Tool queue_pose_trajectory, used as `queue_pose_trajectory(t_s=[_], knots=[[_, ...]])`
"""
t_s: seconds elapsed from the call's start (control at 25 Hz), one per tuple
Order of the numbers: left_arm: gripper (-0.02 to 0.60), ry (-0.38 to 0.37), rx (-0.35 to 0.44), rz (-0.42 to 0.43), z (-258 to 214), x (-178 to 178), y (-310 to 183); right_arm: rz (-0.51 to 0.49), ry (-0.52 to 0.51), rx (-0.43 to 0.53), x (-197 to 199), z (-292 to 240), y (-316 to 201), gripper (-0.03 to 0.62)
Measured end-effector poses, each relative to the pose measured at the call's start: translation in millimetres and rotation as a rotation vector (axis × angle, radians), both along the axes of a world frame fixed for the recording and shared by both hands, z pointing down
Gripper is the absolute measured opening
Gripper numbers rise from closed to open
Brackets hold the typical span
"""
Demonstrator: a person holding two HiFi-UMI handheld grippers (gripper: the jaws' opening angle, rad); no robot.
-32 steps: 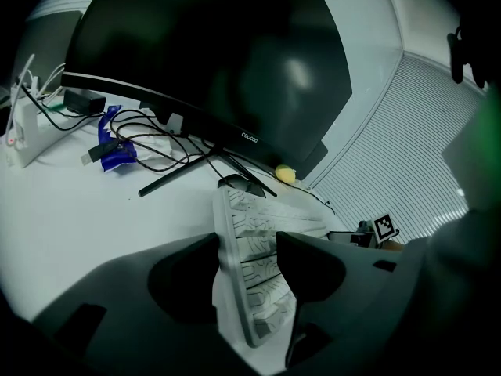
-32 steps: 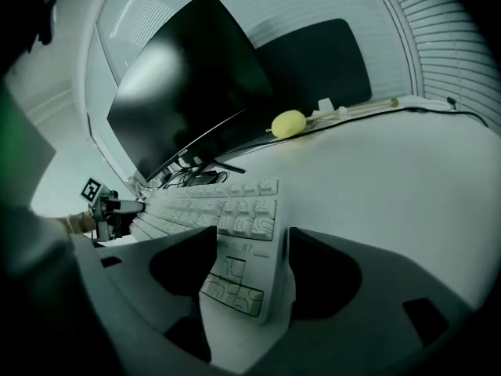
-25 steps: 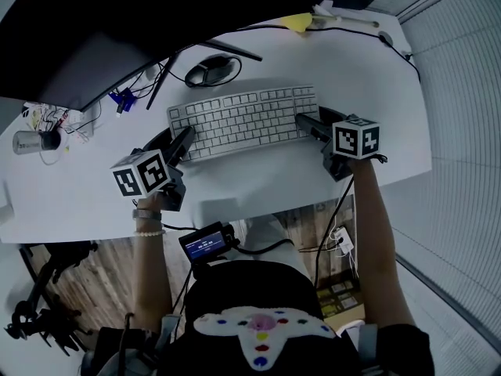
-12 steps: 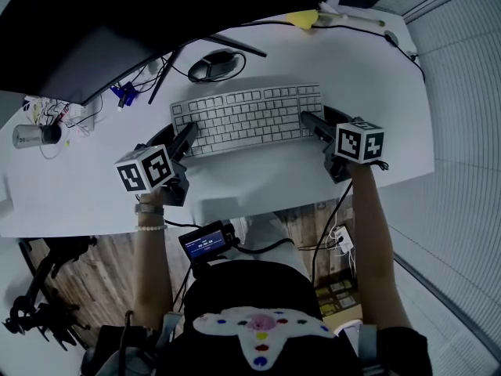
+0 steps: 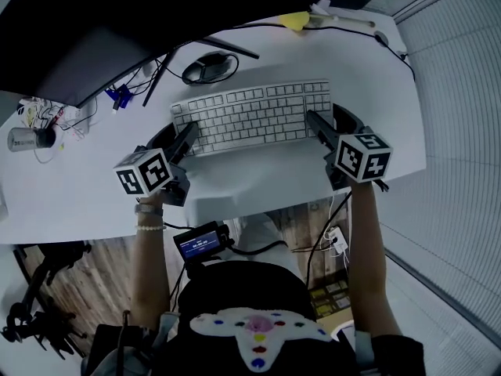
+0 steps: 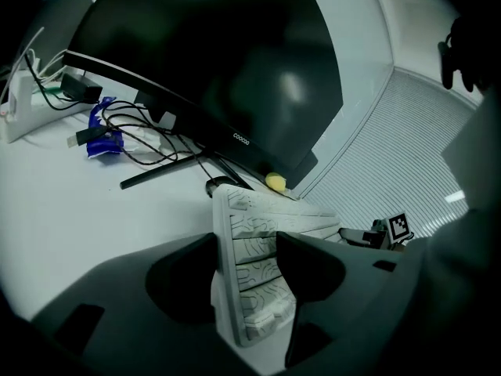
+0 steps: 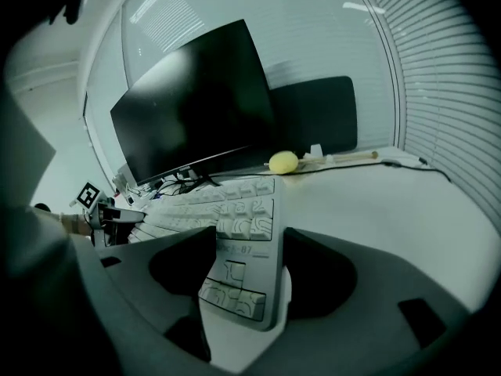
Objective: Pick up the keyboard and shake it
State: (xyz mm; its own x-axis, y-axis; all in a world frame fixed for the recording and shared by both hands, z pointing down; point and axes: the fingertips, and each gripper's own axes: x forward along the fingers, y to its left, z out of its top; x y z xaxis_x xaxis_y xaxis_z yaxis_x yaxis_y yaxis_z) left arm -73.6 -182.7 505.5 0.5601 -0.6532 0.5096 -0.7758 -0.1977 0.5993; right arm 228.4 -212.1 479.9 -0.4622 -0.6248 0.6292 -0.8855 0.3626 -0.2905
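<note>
A white keyboard (image 5: 252, 117) lies across the middle of the white desk (image 5: 258, 177), held at both ends. My left gripper (image 5: 185, 137) is shut on its left end, and that end stands between the dark jaws in the left gripper view (image 6: 249, 266). At the other end my right gripper (image 5: 318, 124) is shut on the keyboard (image 7: 239, 269), with a jaw against each face. I cannot tell whether the keyboard is off the desk. Both marker cubes face the head camera.
A large dark monitor (image 5: 102, 22) stands behind the keyboard, with a black mouse (image 5: 205, 70) by its foot. A yellow object (image 5: 297, 20) and a cable lie at the back right. Blue plugs (image 5: 117, 98) and a metal can (image 5: 26, 139) sit far left.
The keyboard and both grippers have shifted to the right, the right gripper most. Both grips have held.
</note>
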Motion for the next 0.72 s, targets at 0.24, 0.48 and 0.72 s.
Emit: queue_pose_trajectory(t_s=[0.24, 0.48, 0.72], knots=[[0.245, 0.069, 0.108, 0.024, -32, 14, -6, 0.022, 0.094, 0.148, 12, -64, 6, 0.290], [0.245, 0.158, 0.227, 0.031, -61, 19, -11, 0.037, 0.193, 0.319, 10, -126, 14, 0.291], [0.245, 0.230, 0.346, 0.029, -93, 19, -11, 0.039, 0.280, 0.464, 1, -184, 31, 0.291]])
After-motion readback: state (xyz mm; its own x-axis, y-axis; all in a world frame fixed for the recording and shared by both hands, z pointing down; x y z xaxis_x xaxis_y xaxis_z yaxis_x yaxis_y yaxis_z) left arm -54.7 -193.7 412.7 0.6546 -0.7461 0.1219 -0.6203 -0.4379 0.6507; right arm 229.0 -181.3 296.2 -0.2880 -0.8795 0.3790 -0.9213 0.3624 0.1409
